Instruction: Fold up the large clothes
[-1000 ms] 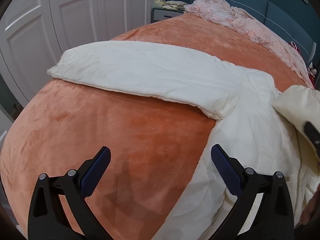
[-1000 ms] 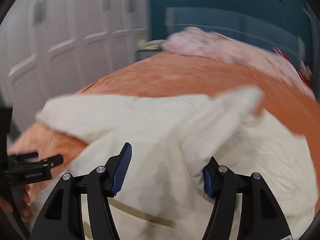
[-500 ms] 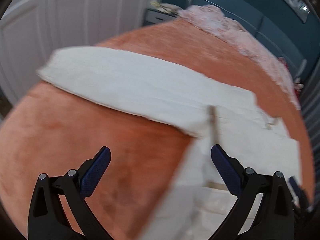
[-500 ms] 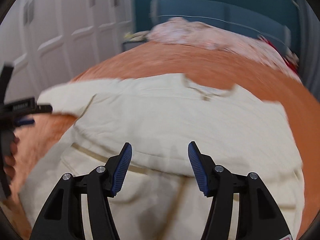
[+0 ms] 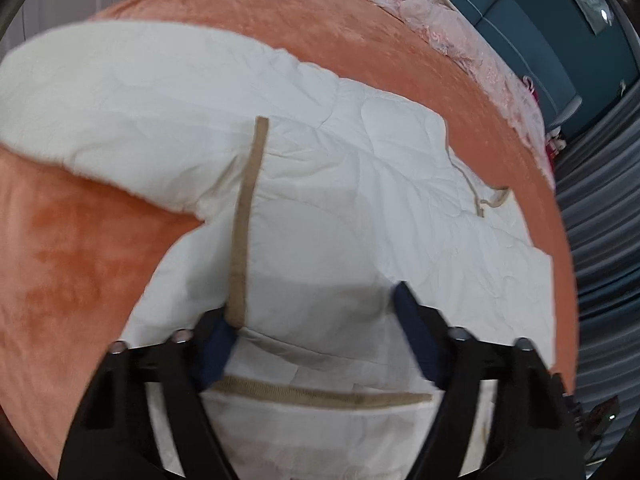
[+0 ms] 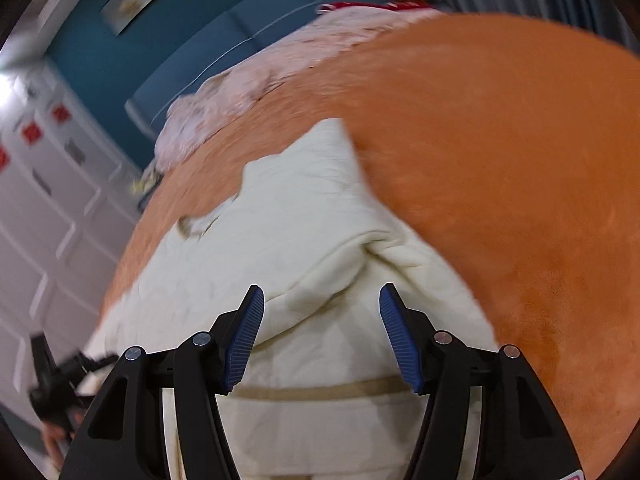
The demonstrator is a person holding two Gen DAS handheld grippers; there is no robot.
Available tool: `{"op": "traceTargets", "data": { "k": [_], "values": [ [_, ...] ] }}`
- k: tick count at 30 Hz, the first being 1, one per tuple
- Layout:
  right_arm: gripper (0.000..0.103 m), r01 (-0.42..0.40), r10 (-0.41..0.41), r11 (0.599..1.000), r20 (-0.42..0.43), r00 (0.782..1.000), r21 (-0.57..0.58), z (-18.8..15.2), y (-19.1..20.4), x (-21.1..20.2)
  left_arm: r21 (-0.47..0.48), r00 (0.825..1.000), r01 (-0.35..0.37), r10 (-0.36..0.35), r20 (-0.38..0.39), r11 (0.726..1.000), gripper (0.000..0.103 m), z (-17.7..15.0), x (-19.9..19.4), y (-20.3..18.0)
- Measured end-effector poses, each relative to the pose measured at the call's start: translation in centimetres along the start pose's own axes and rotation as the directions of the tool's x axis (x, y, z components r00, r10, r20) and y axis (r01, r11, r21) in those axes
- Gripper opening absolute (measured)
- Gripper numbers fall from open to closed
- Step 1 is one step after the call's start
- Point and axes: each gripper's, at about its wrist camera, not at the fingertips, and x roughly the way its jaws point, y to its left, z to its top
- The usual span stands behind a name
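A large cream quilted garment (image 5: 360,208) with tan trim lies spread on an orange bed cover (image 5: 80,248). Its long left sleeve (image 5: 120,104) stretches to the left. My left gripper (image 5: 316,328) is open low over the garment's body, its left finger beside a tan strap (image 5: 244,224). In the right wrist view the same garment (image 6: 304,240) shows with its right side folded over the body. My right gripper (image 6: 320,336) is open just above that fold and holds nothing.
A pink lace blanket (image 5: 452,28) lies along the bed's far side by a blue headboard (image 6: 240,52). White wardrobe doors (image 6: 48,216) stand at the left. Grey curtains (image 5: 600,240) hang at the right. The left gripper shows at the right wrist view's lower left (image 6: 60,376).
My right gripper let go of the right sleeve, which now lies folded on the body, and swung right. My left gripper moved right and lower, from the orange cover onto the garment.
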Motion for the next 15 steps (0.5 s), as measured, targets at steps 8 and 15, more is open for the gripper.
{"op": "traceTargets", "data": {
  "k": [8, 15],
  "values": [
    [0.012, -0.051, 0.043, 0.992, 0.071, 0.997, 0.112, 4.3, -0.3, 3.2, 0.101, 0.995, -0.04, 0.03, 0.1, 0.994, 0.007, 3.2, -0.5, -2.4],
    [0.009, 0.099, -0.094, 0.994, 0.117, 0.989, -0.046, 3.1, 0.9, 4.4, 0.225, 0.98, -0.16, 0.127, 0.153, 0.961, 0.007, 2.4, 3.0, -3.5]
  ]
}}
